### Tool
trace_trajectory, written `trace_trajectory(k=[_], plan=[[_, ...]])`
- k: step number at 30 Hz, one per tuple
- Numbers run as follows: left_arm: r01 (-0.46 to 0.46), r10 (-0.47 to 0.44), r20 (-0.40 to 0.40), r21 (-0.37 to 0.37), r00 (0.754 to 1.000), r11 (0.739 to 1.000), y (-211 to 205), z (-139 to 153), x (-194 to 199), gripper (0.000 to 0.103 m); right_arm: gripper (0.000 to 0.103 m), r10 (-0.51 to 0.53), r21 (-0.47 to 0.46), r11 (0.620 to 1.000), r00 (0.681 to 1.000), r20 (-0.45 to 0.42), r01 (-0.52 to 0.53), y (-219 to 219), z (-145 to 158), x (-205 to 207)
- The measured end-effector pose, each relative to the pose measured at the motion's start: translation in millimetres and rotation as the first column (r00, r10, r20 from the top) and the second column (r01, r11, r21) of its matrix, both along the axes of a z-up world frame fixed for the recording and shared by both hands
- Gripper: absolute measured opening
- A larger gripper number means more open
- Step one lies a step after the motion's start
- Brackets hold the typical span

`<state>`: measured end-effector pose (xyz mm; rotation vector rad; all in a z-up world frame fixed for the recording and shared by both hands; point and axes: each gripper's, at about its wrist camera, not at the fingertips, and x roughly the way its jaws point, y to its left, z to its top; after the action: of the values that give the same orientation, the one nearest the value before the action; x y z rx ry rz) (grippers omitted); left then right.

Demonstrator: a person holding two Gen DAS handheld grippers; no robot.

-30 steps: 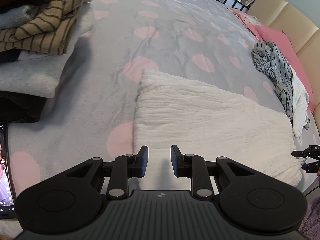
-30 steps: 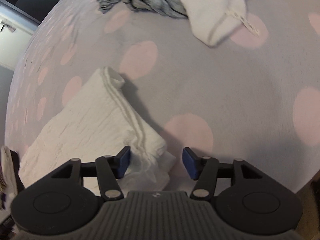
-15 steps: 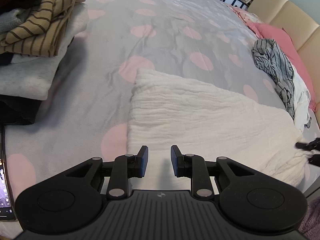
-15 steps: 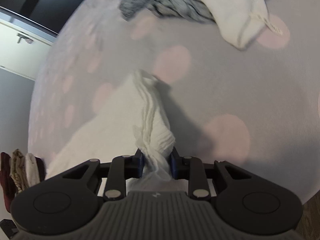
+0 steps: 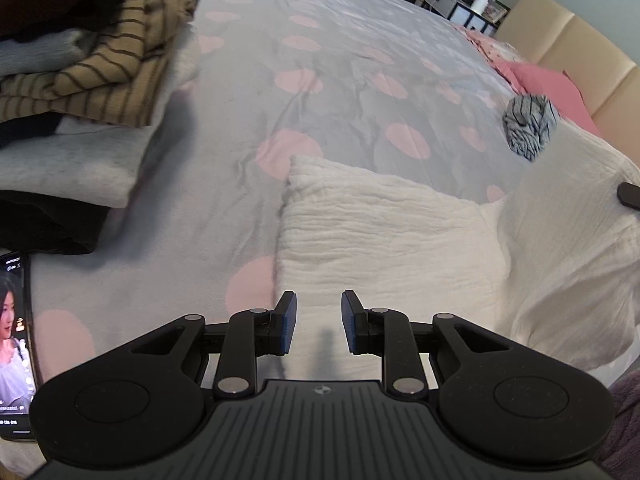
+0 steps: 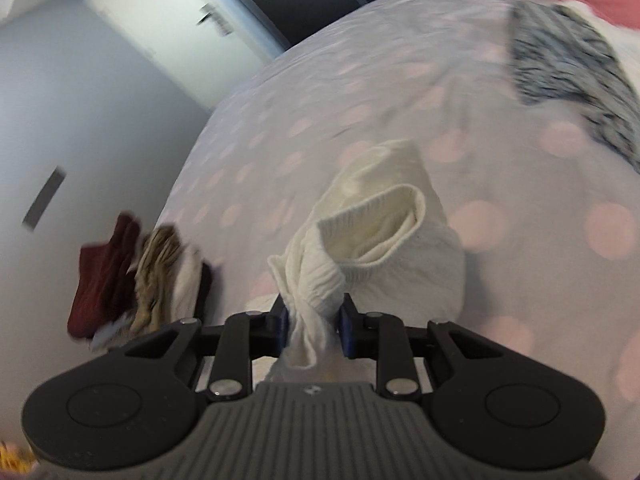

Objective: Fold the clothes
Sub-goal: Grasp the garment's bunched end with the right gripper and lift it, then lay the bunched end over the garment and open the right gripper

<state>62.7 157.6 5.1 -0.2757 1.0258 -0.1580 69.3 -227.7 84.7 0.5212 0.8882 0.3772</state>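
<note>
Right claw [image 6: 313, 322]: clenched on a bunched corner of the white garment [image 6: 384, 236], pads pressing the cloth from both sides, a small twist of fabric hanging below the jaws. Garment drawn up and away from the claw in a rolled, folded-over lobe, raised off the bed [image 6: 520, 184] at this end, with the gray cover and its pink dots behind it. In the left wrist view, same white garment [image 5: 384, 236] lying flat on the bed [image 5: 208, 216] straight ahead of the left claw [image 5: 319, 322], its right part lifted into a slack hanging sheet toward a dark tip of the right claw at the frame's right edge.

Left claw: released, jaws parted by a narrow gap, nothing between the pads. Poised just above the near edge of the garment, the near left edge of the cloth running just beyond the left pad. Cannot tell whether the fingertips touch the cloth.

Elsewhere on the bed: a stack of folded clothes [image 5: 92, 92] at the far left, striped brown piece on top of gray; a phone [image 5: 14, 344] with a lit screen at the near left edge; a striped gray garment [image 5: 528, 124] far right, near a pink pillow [image 5: 552, 88].
</note>
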Motion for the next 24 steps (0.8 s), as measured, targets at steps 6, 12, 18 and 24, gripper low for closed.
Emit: trace_trajectory(k=[6,12,18,24], plan=[[-0.040,0.040,0.025,-0.022,0.999,0.999,14,7,-4,0.021,0.027,0.166,-0.046,0.985,0.986,0.007,-0.166,81,-7,6],[-0.091,0.092,0.031,-0.033,0.995,0.995,33,8,-8,0.021,0.027,0.301,-0.098,0.947,0.952,-0.062,-0.305,154,-39,10],[-0.114,0.115,0.027,-0.037,0.993,0.993,44,6,-10,0.021,0.030,0.455,-0.293,0.834,0.883,-0.116,-0.468,214,-75,-9],[-0.091,0.093,0.030,-0.044,0.995,0.995,45,6,-14,0.021,0.049,0.537,-0.284,0.779,0.829,-0.158,-0.559,226,-90,-18]])
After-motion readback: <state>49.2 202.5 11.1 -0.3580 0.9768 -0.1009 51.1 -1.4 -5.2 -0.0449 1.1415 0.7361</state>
